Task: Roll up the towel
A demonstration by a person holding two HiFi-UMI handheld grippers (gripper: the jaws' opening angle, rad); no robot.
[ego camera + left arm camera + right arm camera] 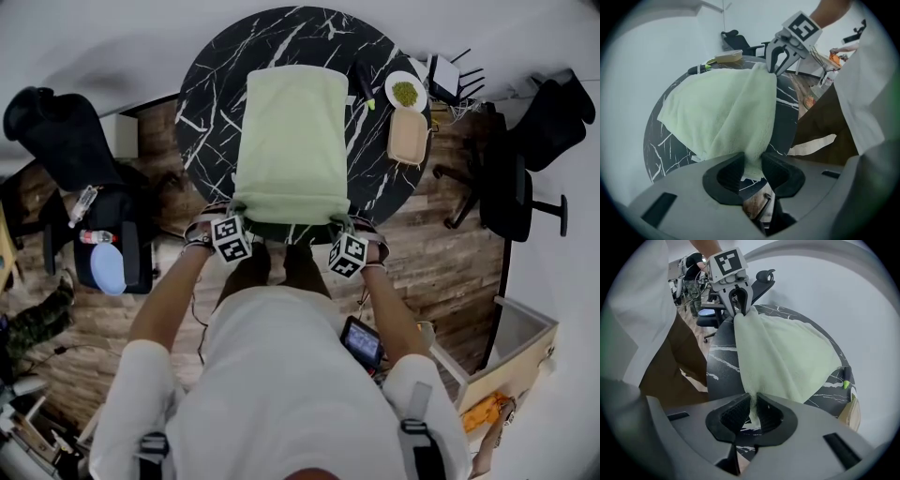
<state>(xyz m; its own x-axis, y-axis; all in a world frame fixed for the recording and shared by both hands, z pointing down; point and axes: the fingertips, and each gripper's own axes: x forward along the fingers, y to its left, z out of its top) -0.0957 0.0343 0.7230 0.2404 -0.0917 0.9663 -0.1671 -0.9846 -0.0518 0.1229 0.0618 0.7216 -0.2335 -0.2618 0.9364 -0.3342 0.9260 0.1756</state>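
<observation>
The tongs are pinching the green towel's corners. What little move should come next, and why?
Probably turn both near corners forward over the towel to start the roll. The left tongs and right tongs each pinch a near corner, and the rest lies flat on the round table, not yet rolled.

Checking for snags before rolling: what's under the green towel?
Only the black marbled table shows around the towel and beneath its near corners, pinched by the left gripper and right gripper. Anything under its flat middle is covered.
</observation>
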